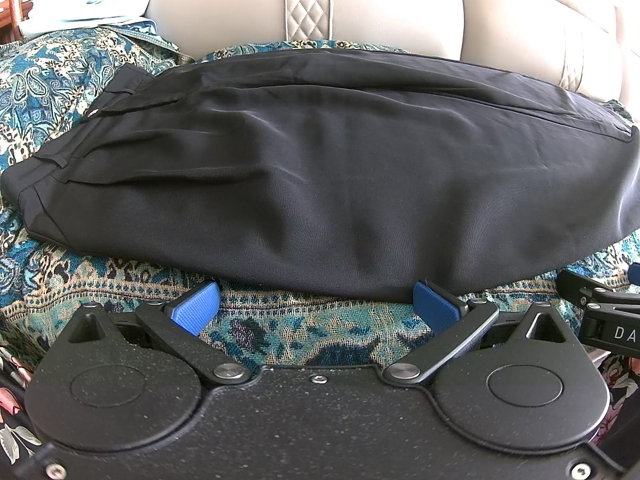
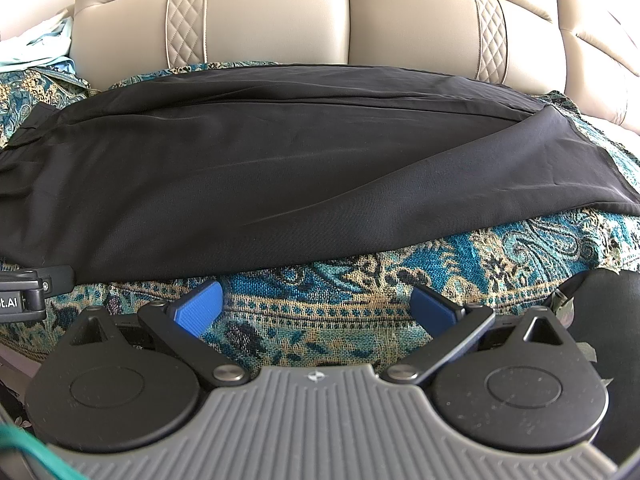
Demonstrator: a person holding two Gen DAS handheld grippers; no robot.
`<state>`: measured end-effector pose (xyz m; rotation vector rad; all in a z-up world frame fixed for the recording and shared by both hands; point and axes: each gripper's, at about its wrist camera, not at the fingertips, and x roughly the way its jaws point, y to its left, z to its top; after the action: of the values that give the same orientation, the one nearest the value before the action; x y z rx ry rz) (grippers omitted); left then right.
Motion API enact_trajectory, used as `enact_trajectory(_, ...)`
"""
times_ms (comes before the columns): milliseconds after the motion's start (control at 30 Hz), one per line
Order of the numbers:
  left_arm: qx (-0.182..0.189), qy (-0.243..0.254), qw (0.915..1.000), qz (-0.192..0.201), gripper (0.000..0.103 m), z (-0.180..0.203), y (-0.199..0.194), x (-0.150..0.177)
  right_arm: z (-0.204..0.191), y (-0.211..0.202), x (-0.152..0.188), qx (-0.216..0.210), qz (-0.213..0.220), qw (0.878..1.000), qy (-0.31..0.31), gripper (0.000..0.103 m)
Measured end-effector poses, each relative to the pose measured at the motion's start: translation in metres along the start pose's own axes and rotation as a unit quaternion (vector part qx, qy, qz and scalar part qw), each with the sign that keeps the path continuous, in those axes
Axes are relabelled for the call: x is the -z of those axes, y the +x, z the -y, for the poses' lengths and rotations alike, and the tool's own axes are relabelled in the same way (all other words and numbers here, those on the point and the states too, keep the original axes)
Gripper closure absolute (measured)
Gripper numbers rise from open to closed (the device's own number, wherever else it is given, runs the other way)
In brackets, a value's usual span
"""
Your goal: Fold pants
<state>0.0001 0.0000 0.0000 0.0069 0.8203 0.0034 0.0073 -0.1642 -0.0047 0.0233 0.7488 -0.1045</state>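
Black pants [image 1: 320,168] lie folded lengthwise on a teal paisley cloth, waistband with belt loops at the left, legs running right. In the right wrist view the pants [image 2: 248,168] end in a hem at the right. My left gripper [image 1: 316,304] is open, its blue fingertips [image 1: 196,308] right at the pants' near edge, nothing between them. My right gripper [image 2: 316,308] is open too, a little short of the near edge, over the cloth. Each gripper shows at the edge of the other's view: the right gripper [image 1: 600,312] and the left gripper [image 2: 28,292].
The paisley cloth [image 2: 460,264] covers a seat of a beige leather sofa [image 1: 240,4], whose backrest rises just behind the pants. Pale blue-white fabric [image 1: 92,0] is heaped at the far left. Floral fabric [image 1: 16,408] shows at the lower left.
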Motion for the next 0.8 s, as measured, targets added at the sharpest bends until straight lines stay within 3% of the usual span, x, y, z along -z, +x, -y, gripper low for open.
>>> enact_trajectory(367, -0.005, -0.001, 0.9998, -0.019, 0.0, 0.003, 0.001, -0.009, 0.001, -0.002, 0.0, 0.0, 0.018, 1.0, 0.004, 0.0)
enact_trajectory(467, -0.002, -0.021, 0.9987, -0.046, 0.0, -0.008, 0.001, -0.023, 0.005, -0.009, 0.004, -0.004, 0.007, 1.0, 0.011, 0.0)
enact_trajectory(533, 0.004, -0.041, 0.9984, -0.039, 0.0, -0.021, -0.004, -0.034, 0.01, -0.018, 0.0, 0.0, 0.013, 1.0, 0.017, 0.0)
enact_trajectory(700, 0.022, -0.068, 0.9974, -0.004, 0.0, -0.054, -0.013, -0.081, 0.028, -0.028, -0.025, 0.0, 0.05, 0.998, 0.032, 0.0)
enact_trajectory(800, 0.005, -0.093, 0.9956, 0.008, 0.0, -0.078, -0.005, -0.124, 0.037, -0.025, -0.052, 0.003, 0.065, 0.997, 0.037, 0.0)
